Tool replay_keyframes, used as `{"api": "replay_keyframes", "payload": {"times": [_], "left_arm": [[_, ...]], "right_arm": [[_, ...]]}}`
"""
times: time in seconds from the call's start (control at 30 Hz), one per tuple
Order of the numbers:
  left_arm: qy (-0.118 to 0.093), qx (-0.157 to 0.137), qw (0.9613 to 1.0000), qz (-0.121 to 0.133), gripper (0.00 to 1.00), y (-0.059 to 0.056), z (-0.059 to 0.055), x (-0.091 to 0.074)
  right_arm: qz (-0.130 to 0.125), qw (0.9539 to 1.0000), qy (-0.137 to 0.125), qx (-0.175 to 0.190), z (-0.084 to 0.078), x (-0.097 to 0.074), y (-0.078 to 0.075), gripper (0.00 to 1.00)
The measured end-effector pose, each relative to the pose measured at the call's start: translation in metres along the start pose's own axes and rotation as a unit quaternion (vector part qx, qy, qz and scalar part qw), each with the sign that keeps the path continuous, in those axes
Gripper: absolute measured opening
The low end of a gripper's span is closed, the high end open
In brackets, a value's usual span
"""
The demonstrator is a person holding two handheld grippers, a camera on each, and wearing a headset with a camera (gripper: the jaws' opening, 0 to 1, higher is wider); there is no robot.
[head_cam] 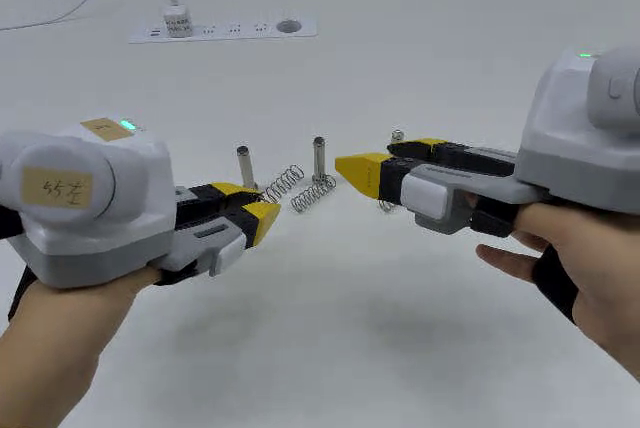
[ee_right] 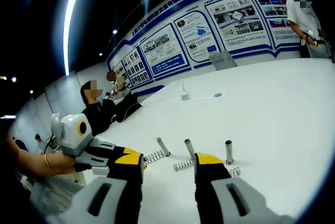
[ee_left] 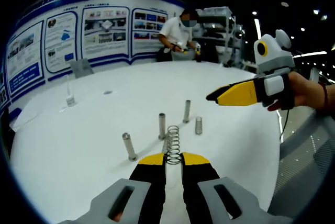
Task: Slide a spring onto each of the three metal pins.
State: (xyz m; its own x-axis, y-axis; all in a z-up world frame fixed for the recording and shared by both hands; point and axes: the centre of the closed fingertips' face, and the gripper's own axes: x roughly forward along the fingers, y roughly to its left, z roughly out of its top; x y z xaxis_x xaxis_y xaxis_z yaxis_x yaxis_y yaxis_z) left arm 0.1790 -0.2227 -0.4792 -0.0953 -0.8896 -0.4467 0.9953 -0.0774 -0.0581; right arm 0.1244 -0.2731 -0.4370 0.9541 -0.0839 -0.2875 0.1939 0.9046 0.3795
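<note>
Three metal pins stand on the white table: one (head_cam: 244,166) by my left gripper (head_cam: 262,216), a middle one (head_cam: 319,158), and a third (head_cam: 397,135) half hidden behind my right gripper (head_cam: 362,173). My left gripper (ee_left: 173,159) is shut on the near end of a spring (ee_left: 173,143), which points toward the pins. A second spring (head_cam: 313,194) lies loose beside the middle pin. A third spring (ee_right: 235,171) lies near my right gripper (ee_right: 170,164), which hovers open above the table with nothing between its jaws.
A white power strip (head_cam: 225,28) with a plug and cable lies at the table's far edge. A person (ee_left: 178,33) stands beyond the far side of the table. Other people (ee_right: 97,109) sit at the table's left side in the right gripper view.
</note>
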Motion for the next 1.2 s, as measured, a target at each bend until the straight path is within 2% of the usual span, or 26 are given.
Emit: {"api": "replay_keyframes", "payload": {"times": [0.13,0.27,0.37,0.47,0.6,0.7,0.9,1.0,1.03,1.07,1.2], "left_arm": [[-0.018,-0.008,0.9997,-0.013,0.1,-0.012,0.005,-0.004],[-0.034,-0.016,0.9991,-0.022,0.1,-0.017,0.009,-0.006],[-0.06,-0.033,0.9968,-0.041,0.1,-0.023,0.016,-0.007],[-0.066,-0.032,0.9962,-0.046,0.1,-0.024,0.018,-0.007],[-0.075,-0.027,0.9948,-0.063,0.1,-0.031,0.02,-0.006],[-0.082,-0.025,0.9936,-0.073,0.1,-0.036,0.023,-0.006],[-0.094,-0.024,0.9913,-0.088,0.1,-0.041,0.028,-0.007],[-0.107,-0.021,0.9889,-0.101,0.1,-0.047,0.033,-0.009],[-0.107,-0.019,0.989,-0.1,0.1,-0.047,0.033,-0.009],[-0.106,-0.017,0.9892,-0.1,0.1,-0.048,0.033,-0.009],[-0.111,-0.014,0.9881,-0.105,0.1,-0.051,0.036,-0.01]], "right_arm": [[0.013,0.9998,0.0,0.014,-0.003,0.004,0.005,0.37],[0.029,0.9989,0.003,0.035,-0.005,0.006,0.012,0.36],[0.033,0.9981,0.002,0.053,-0.007,0.007,0.013,0.34],[0.05,0.9935,-0.004,0.102,-0.007,0.008,0.018,0.32],[0.059,0.9884,-0.008,0.14,-0.008,0.008,0.016,0.3],[0.064,0.9847,-0.007,0.162,-0.011,0.009,0.017,0.28],[0.072,0.9812,-0.005,0.179,-0.013,0.009,0.02,0.23],[0.086,0.9746,-0.012,0.206,-0.012,0.009,0.023,0.21],[0.098,0.9685,-0.016,0.228,-0.01,0.009,0.026,0.19],[0.103,0.9653,-0.018,0.24,-0.009,0.008,0.027,0.17],[0.115,0.9594,-0.029,0.256,-0.005,0.005,0.029,0.14]]}}
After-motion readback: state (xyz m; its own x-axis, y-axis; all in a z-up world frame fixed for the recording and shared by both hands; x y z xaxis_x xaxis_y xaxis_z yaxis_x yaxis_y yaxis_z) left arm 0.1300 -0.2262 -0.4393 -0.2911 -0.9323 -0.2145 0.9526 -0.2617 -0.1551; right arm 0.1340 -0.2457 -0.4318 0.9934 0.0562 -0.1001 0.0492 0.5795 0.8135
